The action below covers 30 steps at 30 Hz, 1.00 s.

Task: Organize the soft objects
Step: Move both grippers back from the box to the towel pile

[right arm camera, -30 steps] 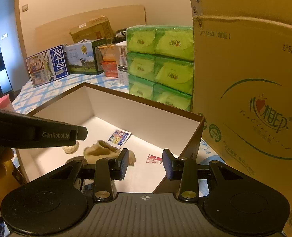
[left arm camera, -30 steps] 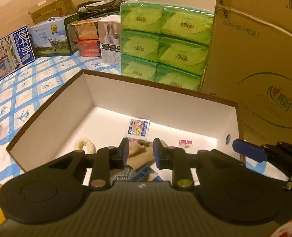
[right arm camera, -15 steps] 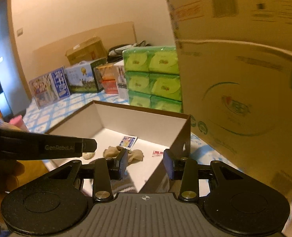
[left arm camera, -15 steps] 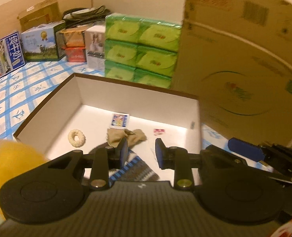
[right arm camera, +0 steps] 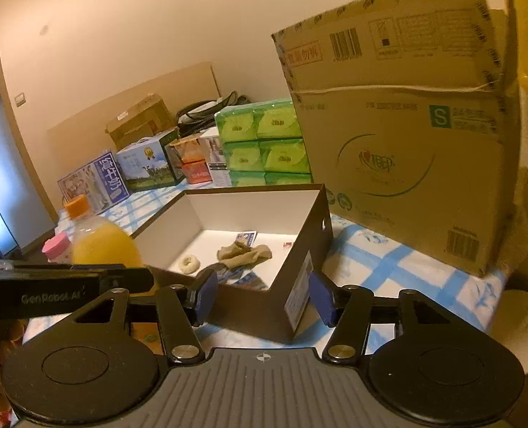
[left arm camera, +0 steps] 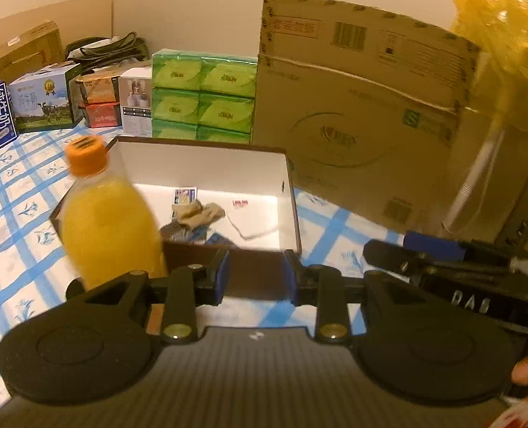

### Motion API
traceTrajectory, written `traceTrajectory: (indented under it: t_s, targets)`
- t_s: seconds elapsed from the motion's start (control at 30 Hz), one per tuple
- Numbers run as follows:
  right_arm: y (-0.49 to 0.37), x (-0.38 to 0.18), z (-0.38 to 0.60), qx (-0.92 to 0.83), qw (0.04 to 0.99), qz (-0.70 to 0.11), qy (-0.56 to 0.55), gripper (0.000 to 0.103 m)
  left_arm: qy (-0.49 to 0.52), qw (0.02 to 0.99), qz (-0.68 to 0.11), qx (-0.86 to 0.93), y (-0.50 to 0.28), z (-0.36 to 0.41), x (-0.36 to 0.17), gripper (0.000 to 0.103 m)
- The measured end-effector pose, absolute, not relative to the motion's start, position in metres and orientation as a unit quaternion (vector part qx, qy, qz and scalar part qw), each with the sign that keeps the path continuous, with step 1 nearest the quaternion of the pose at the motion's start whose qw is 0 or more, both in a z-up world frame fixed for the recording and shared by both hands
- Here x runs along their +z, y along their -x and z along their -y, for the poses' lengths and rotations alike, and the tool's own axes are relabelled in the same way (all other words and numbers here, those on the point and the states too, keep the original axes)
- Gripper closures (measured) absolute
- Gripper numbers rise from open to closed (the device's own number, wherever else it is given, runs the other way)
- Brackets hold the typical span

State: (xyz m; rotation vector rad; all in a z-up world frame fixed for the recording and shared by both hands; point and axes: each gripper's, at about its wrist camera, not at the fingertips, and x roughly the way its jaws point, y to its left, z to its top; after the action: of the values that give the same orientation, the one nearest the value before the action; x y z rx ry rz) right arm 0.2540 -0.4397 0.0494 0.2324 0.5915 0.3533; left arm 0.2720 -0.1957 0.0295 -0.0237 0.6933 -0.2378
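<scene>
Though beyond tongs [left arm camera: 255, 274], sock [left arm camera: 198, 211] boxed.

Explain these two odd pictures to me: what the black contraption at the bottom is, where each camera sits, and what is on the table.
No robot here: a person holds a two-finger tool in each hand, with a wide-angle camera on each looking along its fingers. One picture comes from the left tool, the other from the right tool. Both are open and hold nothing; the right one's jaws have just been opening. On the blue checked cloth stands an open box with socks and a small fluffy ring inside. Beside it is an orange drink bottle. Behind are green tissue packs and a big carton.
</scene>
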Motion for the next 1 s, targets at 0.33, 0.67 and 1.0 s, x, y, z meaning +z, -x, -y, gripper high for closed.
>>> traceTrajectory:
  t_s: [0.33,0.67,1.0]
  targets:
    - [-0.182,0.067,0.416,0.173,0.929,-0.294,-0.144,0.045,-0.004,0.933,-0.339,-0.124,-0.194,0.145,0.038,0.07]
    - [-0.134,0.068,0.38,0.193,0.92,-0.314,-0.135,0.045,-0.006,0.936,-0.341,-0.09,-0.135,0.104,0.045,0.069]
    - [-0.105,0.061,0.348,0.213,0.909,-0.332,-0.135,0.045,-0.005,0.934,-0.35,-0.07,-0.1,0.071,0.035,0.069]
